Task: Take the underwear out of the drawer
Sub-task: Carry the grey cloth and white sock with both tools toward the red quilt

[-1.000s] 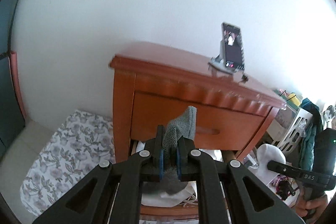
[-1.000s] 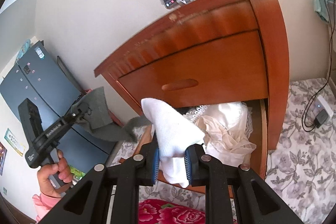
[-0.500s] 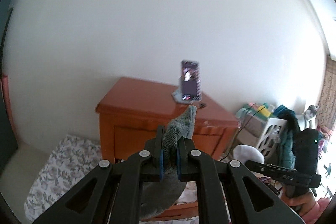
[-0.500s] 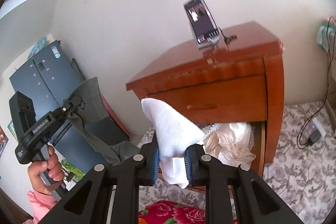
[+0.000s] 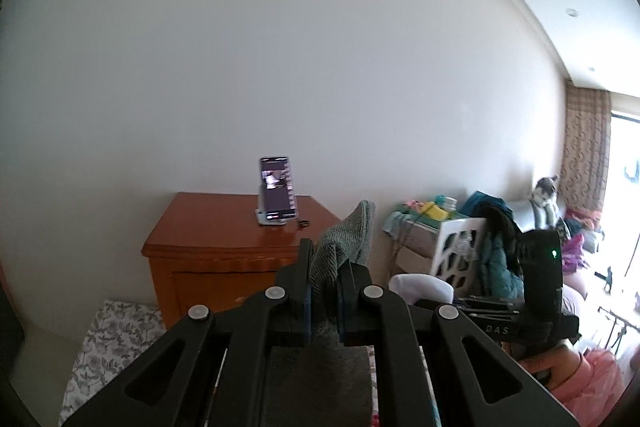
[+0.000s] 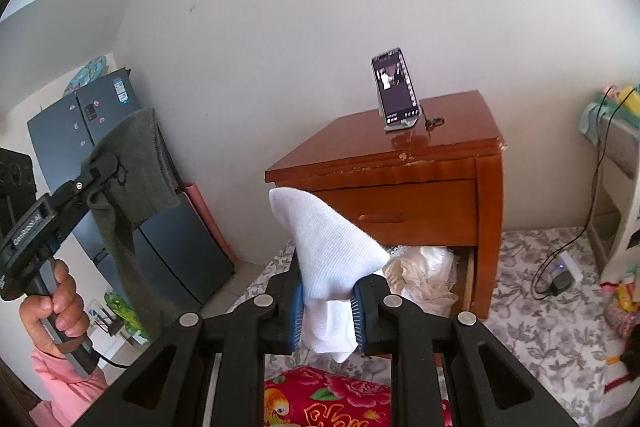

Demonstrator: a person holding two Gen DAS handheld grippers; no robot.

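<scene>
both hands now lifted well clear of the open drawer [image 6: 460, 267] — left gripper [image 5: 323, 301] clamped on grey garment [image 5: 344, 239], right gripper [image 6: 326, 311] on white garment [image 6: 328, 239] — extraction looks done.

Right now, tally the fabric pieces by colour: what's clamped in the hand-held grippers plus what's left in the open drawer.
Grey: 1, the grey cloth clamped in the left hand-held gripper.
White: 1, the white cloth clamped in the right hand-held gripper.
Cream: 1, the cream pile in the open drawer; separate pieces cannot be told apart.
Total: 3
</scene>
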